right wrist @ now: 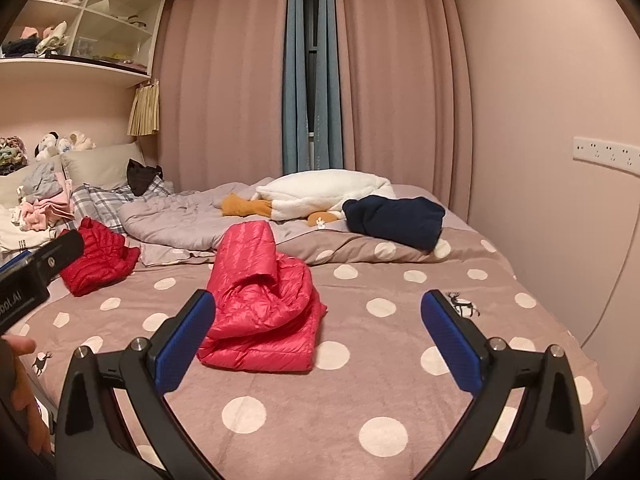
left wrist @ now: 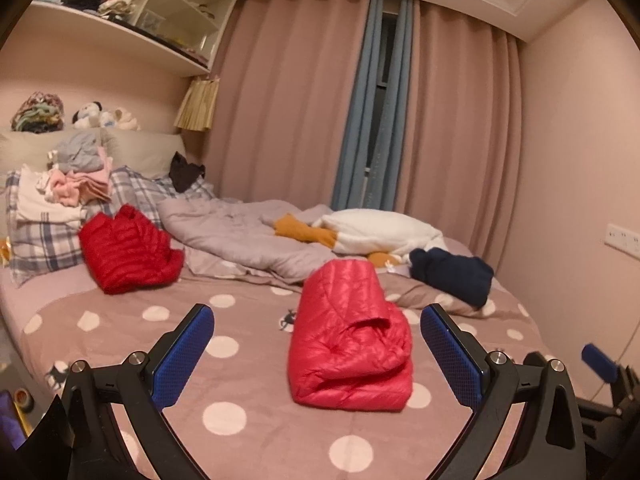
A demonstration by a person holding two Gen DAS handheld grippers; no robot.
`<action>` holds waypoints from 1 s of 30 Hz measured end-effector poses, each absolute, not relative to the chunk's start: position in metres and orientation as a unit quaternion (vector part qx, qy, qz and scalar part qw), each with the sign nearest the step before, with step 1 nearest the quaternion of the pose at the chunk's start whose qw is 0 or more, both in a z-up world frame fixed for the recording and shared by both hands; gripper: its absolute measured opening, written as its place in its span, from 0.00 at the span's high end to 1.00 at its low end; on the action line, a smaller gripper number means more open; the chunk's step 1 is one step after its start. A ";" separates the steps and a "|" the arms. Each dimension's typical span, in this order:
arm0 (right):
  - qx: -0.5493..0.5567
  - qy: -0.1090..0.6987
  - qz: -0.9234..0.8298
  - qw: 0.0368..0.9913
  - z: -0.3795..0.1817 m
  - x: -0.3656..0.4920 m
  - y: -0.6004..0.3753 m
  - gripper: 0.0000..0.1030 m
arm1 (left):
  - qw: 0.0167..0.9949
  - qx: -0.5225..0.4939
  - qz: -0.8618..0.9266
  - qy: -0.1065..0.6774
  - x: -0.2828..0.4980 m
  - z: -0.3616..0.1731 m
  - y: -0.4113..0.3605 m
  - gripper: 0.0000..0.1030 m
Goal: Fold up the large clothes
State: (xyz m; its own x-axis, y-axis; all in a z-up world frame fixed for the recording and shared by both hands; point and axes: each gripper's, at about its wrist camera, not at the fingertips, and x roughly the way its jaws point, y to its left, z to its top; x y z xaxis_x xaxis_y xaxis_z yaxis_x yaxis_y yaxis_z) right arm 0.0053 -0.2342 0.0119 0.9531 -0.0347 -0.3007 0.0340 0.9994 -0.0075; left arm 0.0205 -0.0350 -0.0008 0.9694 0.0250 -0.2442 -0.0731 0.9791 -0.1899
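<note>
Polka-dot bedspread (right wrist: 400,360) carries the pink down jacket (left wrist: 352,344), folded into a bundle near the bed's middle. Both the left gripper (left wrist: 316,356) and right gripper (right wrist: 318,344) hover with fingers spread wide, holding nothing, probably just released. A folded red jacket (left wrist: 128,248) lies by the pillows.

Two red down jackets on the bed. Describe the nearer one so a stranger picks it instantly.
On the polka-dot blanket, look at the open middle, straight ahead of both open tools. The pinkish-red puffer jacket lies folded there alone. The other, deeper red jacket sits farther back by the plaid pillow.
</note>
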 end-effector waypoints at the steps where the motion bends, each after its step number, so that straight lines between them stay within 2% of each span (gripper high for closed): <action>1: 0.000 0.153 -0.018 0.988 0.011 0.007 -0.234 0.00 | 0.987 -0.104 0.025 0.120 0.021 0.000 -0.033 0.01; 30: -0.021 0.178 -0.031 0.983 0.012 0.011 -0.236 0.00 | 0.985 -0.111 0.037 0.128 0.027 -0.002 -0.027 0.01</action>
